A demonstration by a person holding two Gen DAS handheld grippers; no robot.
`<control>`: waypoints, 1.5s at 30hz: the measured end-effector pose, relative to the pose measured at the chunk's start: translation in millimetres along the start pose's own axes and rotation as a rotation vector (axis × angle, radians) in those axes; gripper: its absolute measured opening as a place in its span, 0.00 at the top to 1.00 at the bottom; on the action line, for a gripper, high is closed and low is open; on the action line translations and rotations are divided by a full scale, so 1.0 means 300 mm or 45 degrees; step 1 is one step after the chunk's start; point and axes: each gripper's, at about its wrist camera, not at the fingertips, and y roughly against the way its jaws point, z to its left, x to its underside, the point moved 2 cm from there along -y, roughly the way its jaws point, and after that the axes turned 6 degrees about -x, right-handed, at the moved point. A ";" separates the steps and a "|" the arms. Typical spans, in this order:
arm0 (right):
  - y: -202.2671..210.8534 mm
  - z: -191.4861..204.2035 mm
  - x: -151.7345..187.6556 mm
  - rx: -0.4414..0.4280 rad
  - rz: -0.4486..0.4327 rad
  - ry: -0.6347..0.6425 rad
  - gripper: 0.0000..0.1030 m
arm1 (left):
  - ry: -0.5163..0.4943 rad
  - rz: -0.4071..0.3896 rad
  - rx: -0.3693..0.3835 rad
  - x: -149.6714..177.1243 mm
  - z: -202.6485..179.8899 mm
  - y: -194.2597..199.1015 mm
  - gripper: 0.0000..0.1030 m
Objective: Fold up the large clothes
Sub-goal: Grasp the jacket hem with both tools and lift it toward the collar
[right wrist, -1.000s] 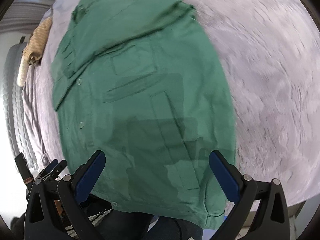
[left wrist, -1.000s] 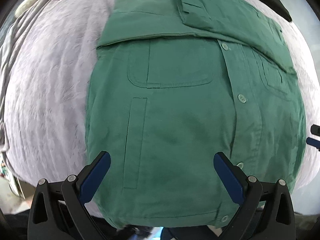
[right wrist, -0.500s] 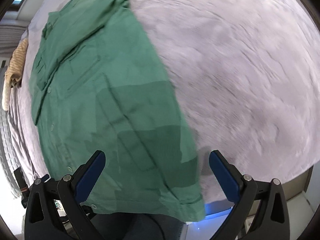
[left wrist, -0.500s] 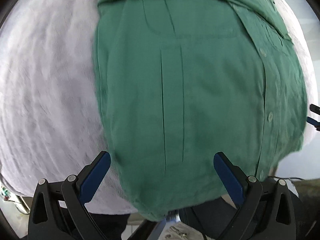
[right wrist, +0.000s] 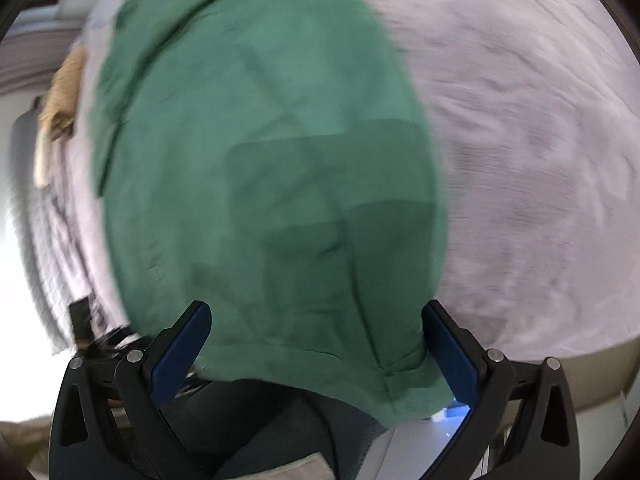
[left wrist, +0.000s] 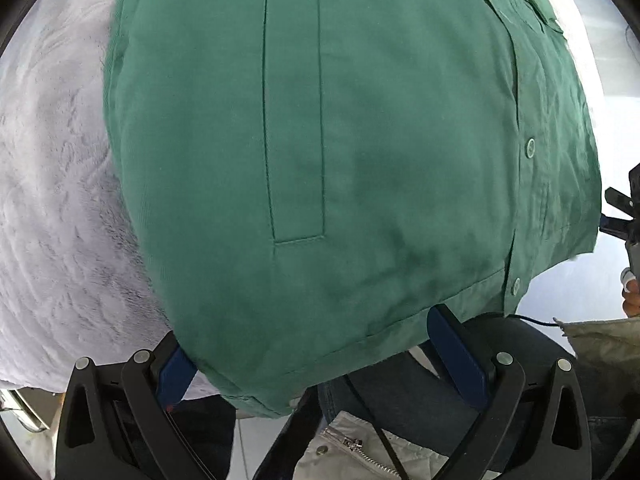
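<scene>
A green button-up shirt point(left wrist: 360, 140) lies flat on a pale lilac bed cover point(left wrist: 52, 208), its hem hanging over the near bed edge. My left gripper point(left wrist: 316, 344) is open, its blue pads point(left wrist: 456, 352) on either side of the hem's left part. The shirt also fills the right wrist view point(right wrist: 272, 184), which is blurred. My right gripper point(right wrist: 316, 344) is open, its blue pads point(right wrist: 450, 350) either side of the hem's right corner. The shirt's upper part is out of the left view.
The bed cover point(right wrist: 520, 140) stretches wide to the right of the shirt. A tan cloth point(right wrist: 60, 100) lies at the far left of the bed. The person's jeans and pale jacket point(left wrist: 384, 444) are just below the hem. The other gripper point(left wrist: 628, 216) shows at the right edge.
Both grippers have dropped and moved in toward the shirt's hem, which now sits between each pair of pads. The jaws stay open. The shirt has not moved.
</scene>
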 end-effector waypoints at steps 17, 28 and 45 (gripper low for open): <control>0.192 0.123 -0.066 -0.398 -0.183 0.031 0.87 | 0.241 -0.261 0.444 -0.026 0.221 0.309 0.90; 0.266 0.292 -0.561 -0.680 -0.451 -0.058 0.94 | 0.352 -0.602 0.490 -0.456 0.330 0.518 0.90; 0.005 0.588 -0.536 0.202 -0.062 0.719 0.22 | 0.278 -0.474 0.182 -0.526 0.299 0.451 0.85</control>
